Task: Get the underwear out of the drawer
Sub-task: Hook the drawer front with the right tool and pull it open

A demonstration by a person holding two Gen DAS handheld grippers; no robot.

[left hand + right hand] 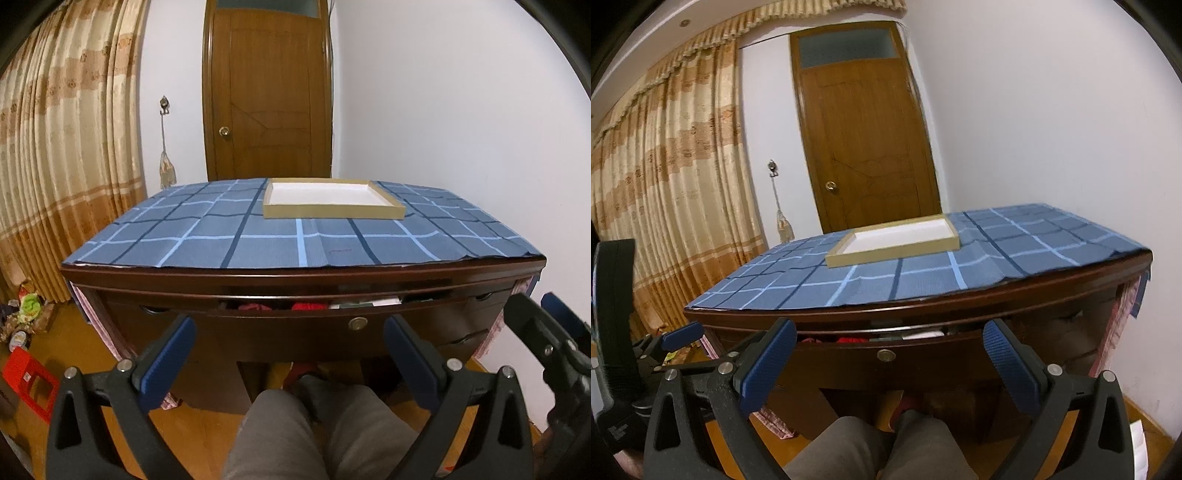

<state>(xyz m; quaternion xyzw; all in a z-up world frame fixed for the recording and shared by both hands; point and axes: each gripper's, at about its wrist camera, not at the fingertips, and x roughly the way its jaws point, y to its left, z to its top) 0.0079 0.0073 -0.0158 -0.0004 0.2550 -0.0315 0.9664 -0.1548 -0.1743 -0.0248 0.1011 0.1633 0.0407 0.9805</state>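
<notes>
The dark wooden desk's middle drawer point(295, 332) stands open by a narrow gap. Red underwear point(310, 306) and other cloth and white items show through the slit, the red cloth point(853, 339) also in the right wrist view. A round brass lock point(356, 324) sits on the drawer front point(923, 365). My left gripper point(290, 332) is open and empty, held just in front of the drawer. Open and empty as well, my right gripper point(890, 336) hovers beside it, facing the lock point(885, 355). Most of the drawer's contents are hidden.
A blue checked cloth point(258, 229) covers the desk top, with a shallow tan tray point(332, 212) at the back middle. The person's grey-trousered knees point(314, 435) sit under the drawer. Curtains point(55, 147), floor clutter and a red stool point(29, 384) are on the left. A wooden door point(266, 92) stands behind.
</notes>
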